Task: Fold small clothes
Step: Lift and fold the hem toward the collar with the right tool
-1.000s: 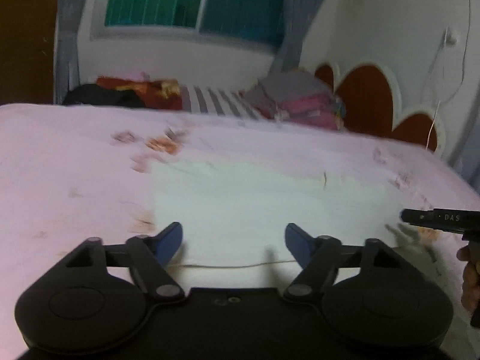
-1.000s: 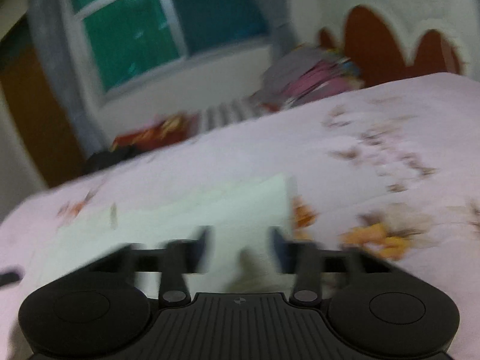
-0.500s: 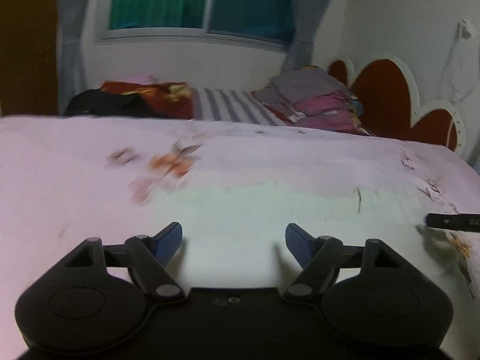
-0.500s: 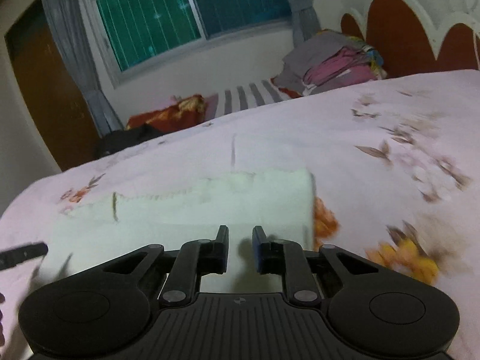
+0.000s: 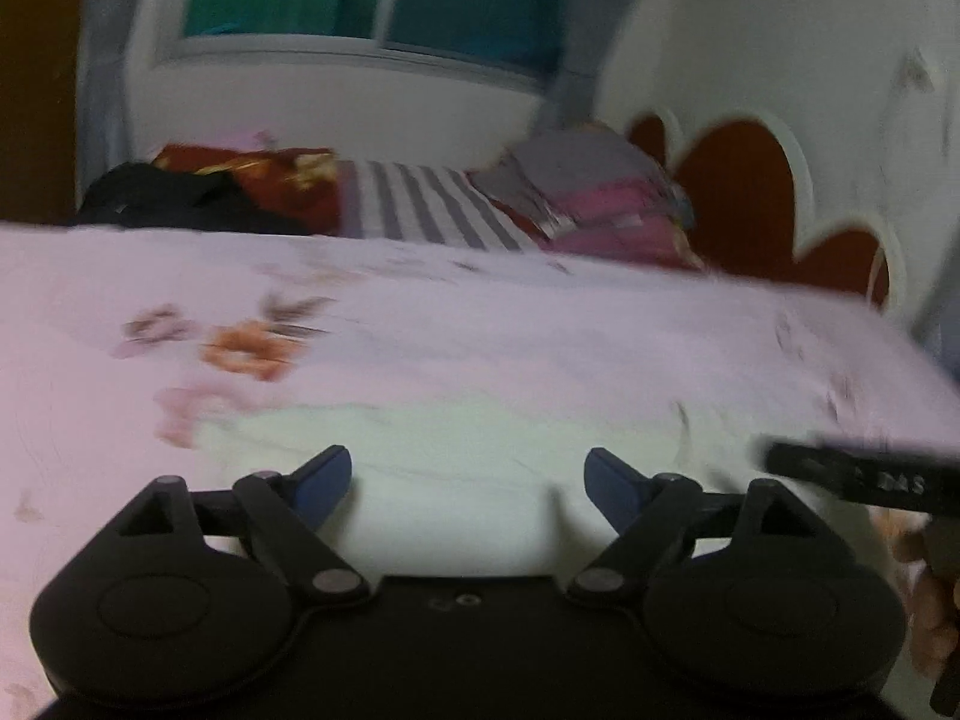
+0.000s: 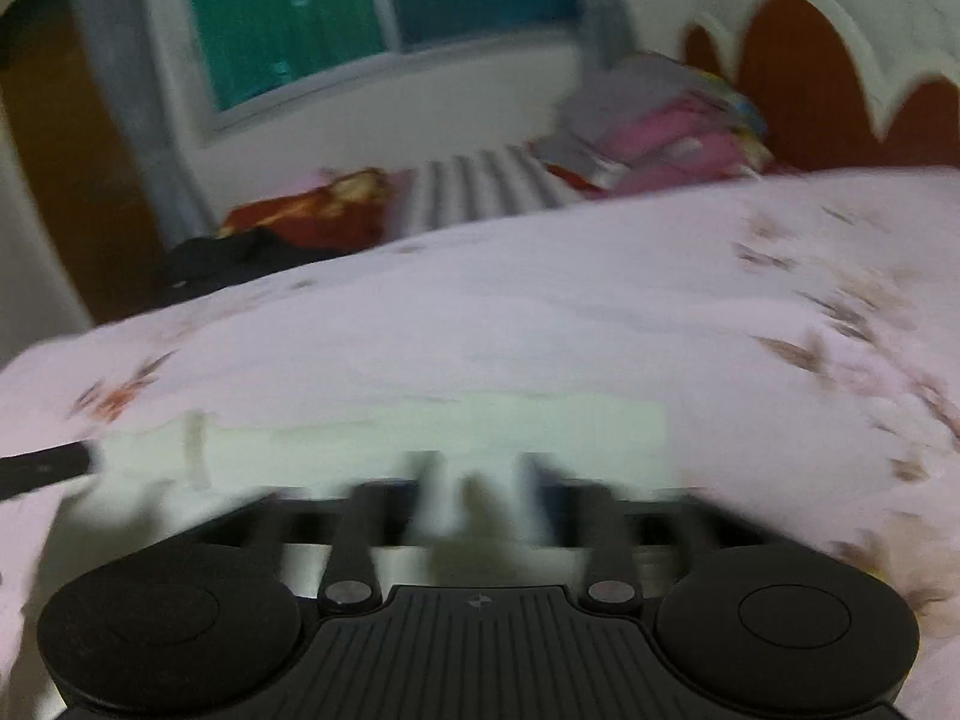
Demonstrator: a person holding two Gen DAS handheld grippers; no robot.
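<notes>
While both jaws widen, left tool (image 5: 468,477) and right tool (image 6: 480,483) hover empty over folded pale-cream cloth (image 5: 480,450) on pink floral bed (image 5: 540,348).

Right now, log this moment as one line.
stage: fold laid down | left gripper: opening, empty | right gripper: opening, empty | white garment: flat on bed

A bedroom in a home — a bed (image 5: 540,348) under a pink floral sheet fills both views, with a scalloped red-and-white headboard (image 5: 744,198) at the wall, stacked folded clothes (image 5: 606,204) and a striped cloth (image 5: 420,210) along the far edge, and a curtained window (image 6: 372,18) behind — all blurred
</notes>
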